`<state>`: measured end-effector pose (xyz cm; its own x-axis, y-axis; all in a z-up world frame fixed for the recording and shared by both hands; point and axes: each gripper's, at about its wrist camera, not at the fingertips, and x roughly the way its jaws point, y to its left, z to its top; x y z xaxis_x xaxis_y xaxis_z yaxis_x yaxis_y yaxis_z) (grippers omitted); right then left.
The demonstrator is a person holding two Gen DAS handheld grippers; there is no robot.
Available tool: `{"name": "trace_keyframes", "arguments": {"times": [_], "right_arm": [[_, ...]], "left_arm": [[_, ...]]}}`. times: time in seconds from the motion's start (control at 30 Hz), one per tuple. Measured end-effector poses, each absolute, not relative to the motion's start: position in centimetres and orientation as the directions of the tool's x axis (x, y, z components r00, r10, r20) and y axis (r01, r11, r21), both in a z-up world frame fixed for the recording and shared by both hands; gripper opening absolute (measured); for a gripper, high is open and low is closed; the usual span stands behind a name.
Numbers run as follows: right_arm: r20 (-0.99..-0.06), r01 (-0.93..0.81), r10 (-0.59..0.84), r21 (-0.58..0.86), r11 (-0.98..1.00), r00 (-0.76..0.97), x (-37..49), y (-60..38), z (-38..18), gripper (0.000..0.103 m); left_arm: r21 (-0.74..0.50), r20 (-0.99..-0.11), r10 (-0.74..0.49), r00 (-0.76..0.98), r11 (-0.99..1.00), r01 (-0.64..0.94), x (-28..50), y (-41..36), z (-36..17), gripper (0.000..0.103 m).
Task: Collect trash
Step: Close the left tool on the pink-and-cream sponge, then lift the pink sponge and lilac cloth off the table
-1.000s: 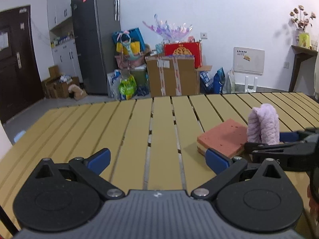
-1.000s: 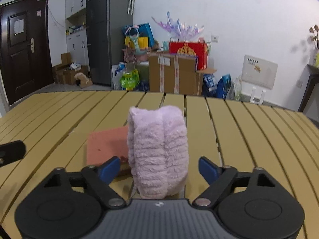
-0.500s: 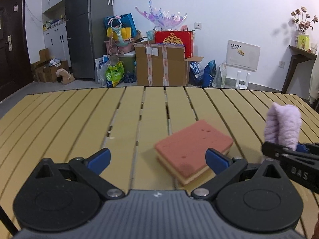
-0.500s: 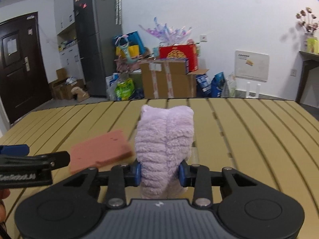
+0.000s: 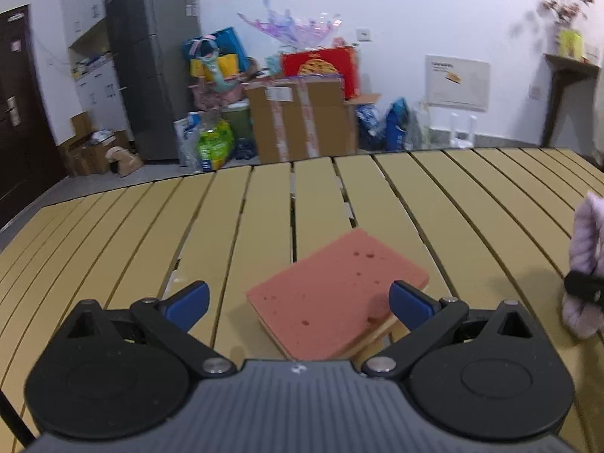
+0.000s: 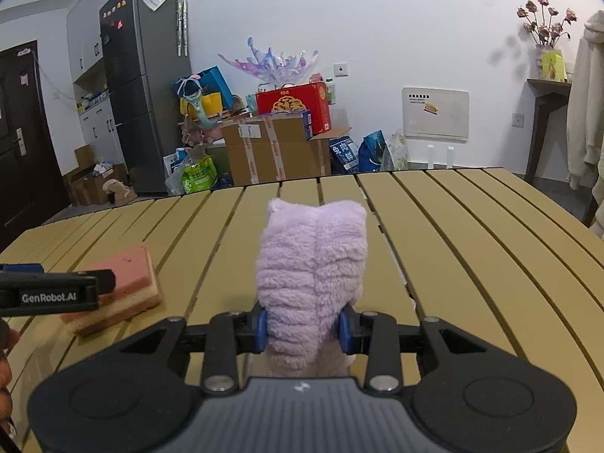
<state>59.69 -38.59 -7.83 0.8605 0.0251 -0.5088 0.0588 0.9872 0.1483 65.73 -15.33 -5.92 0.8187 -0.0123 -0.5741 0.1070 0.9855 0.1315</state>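
A folded lilac fluffy cloth (image 6: pixel 312 283) stands upright between the blue pads of my right gripper (image 6: pixel 302 330), which is shut on it just above the slatted yellow table (image 6: pixel 472 249). The same cloth (image 5: pixel 587 264) shows at the right edge of the left wrist view. A pink-topped sponge (image 5: pixel 336 294) with a yellow underside lies on the table between the spread fingers of my left gripper (image 5: pixel 300 300), which is open and not pressing it. In the right wrist view that sponge (image 6: pixel 128 283) lies at the left, partly behind the left gripper's finger (image 6: pixel 49 294).
Beyond the table's far edge stand taped cardboard boxes (image 6: pixel 271 151), a red gift box (image 6: pixel 292 104), bags and a grey fridge (image 6: pixel 145 87). A wooden shelf with a vase (image 6: pixel 547 87) is at the right wall. A person's hand (image 6: pixel 5 381) shows at the left edge.
My right gripper closed on the lilac cloth and lifted it slightly. My left gripper moved across until the sponge sits between its open fingers.
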Motion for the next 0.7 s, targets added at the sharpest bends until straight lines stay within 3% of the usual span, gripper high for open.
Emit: {"name": "trace_keyframes", "arguments": {"times": [0.3,0.53,0.6,0.7], "right_arm": [[-0.506,0.095,-0.019,0.125,0.988,0.862,60.2,-39.3,-7.4,0.034],[-0.507,0.1,-0.026,0.119,0.988,0.862,60.6,-38.9,-7.6,0.034],[-0.506,0.099,-0.026,0.119,0.988,0.862,60.5,-38.8,-7.7,0.034],[-0.506,0.102,-0.025,0.125,0.987,0.862,60.3,-38.8,-7.7,0.034]], "left_arm": [[0.084,-0.576,-0.16,0.802,0.964,0.253,65.9,-13.9,-6.2,0.103],[0.062,-0.63,-0.121,0.767,0.977,0.205,66.9,-14.2,-8.2,0.102],[0.045,-0.652,-0.132,0.747,0.976,0.211,67.1,-14.2,-8.6,0.084],[0.047,-0.649,-0.14,0.748,0.974,0.223,66.9,-14.3,-8.5,0.078]]}}
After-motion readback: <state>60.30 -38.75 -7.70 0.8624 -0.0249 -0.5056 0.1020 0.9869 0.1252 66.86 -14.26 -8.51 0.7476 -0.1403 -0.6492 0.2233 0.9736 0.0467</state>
